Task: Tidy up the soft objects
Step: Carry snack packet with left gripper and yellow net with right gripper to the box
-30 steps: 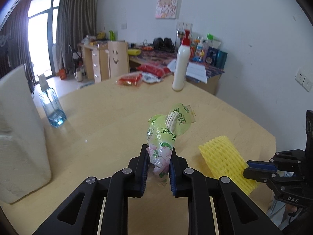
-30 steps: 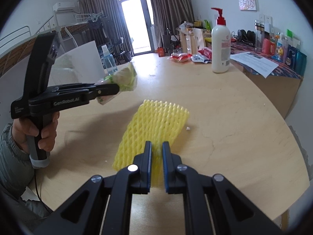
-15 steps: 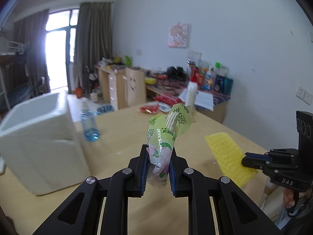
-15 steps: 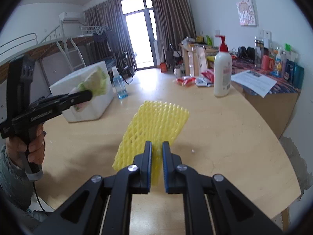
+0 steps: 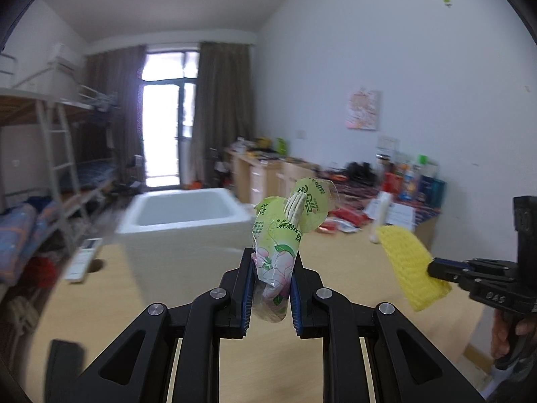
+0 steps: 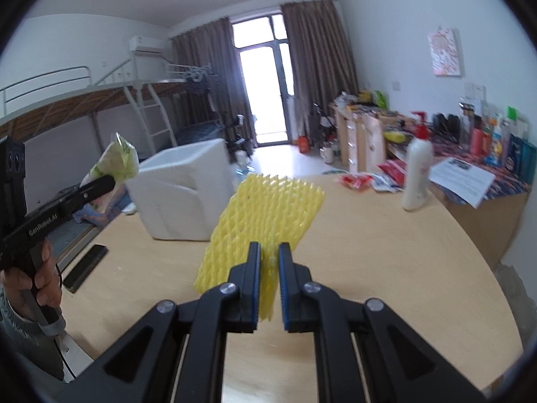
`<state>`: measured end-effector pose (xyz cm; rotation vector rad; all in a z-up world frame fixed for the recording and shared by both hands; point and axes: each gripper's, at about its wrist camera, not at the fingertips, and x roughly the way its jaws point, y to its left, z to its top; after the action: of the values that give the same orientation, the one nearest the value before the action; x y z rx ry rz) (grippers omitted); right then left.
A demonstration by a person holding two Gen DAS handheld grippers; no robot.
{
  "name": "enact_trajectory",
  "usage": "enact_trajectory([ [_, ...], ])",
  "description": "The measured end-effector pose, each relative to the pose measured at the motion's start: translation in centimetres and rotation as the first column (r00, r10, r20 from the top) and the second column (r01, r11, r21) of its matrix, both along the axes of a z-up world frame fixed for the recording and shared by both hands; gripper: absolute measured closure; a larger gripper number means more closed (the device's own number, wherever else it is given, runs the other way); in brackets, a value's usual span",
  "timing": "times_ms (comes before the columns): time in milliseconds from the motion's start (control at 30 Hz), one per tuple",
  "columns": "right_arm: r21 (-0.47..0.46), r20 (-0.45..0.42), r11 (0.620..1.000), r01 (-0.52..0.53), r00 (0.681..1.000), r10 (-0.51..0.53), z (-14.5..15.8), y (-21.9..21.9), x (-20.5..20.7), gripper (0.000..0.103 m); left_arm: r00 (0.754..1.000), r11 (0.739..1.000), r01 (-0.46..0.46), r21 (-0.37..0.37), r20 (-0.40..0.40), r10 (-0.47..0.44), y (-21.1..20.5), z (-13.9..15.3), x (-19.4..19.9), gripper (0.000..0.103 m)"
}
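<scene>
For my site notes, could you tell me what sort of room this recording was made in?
Most likely a student dorm room: a loft bed with a ladder stands along one wall, cluttered desks line the other, and a curtained balcony door closes the far end. The work goes on at a wooden table.

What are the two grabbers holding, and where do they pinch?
The left gripper pinches the green snack bag by its bottom end. The right gripper pinches the yellow foam net at its near edge.
</scene>
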<state>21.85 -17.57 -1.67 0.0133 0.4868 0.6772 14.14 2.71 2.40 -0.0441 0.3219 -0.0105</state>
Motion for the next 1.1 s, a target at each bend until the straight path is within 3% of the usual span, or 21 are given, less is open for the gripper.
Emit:
enact_trajectory([
  [367,0.013,0.071,0.978,-0.207,0.976,0.206,1.4,7.6,-2.5,0.09,0.964,0.965,-0.257,0.052,0.083,0.253,3.6,0.5,-6.2,0.083],
  [700,-0.013,0.083,0.936,-0.351,0.933,0.351,1.5,11.6,-4.1,0.09,0.93,0.933,-0.359,0.025,0.09,0.356,5.7,0.1,-9.9,0.083],
  [1100,-0.014,0.081,0.935,-0.354,0.932,0.354,2.8,13.1,-3.3,0.09,0.922,0.928,-0.373,0.005,0.115,0.37,7.2,0.8,-10.5,0.083],
])
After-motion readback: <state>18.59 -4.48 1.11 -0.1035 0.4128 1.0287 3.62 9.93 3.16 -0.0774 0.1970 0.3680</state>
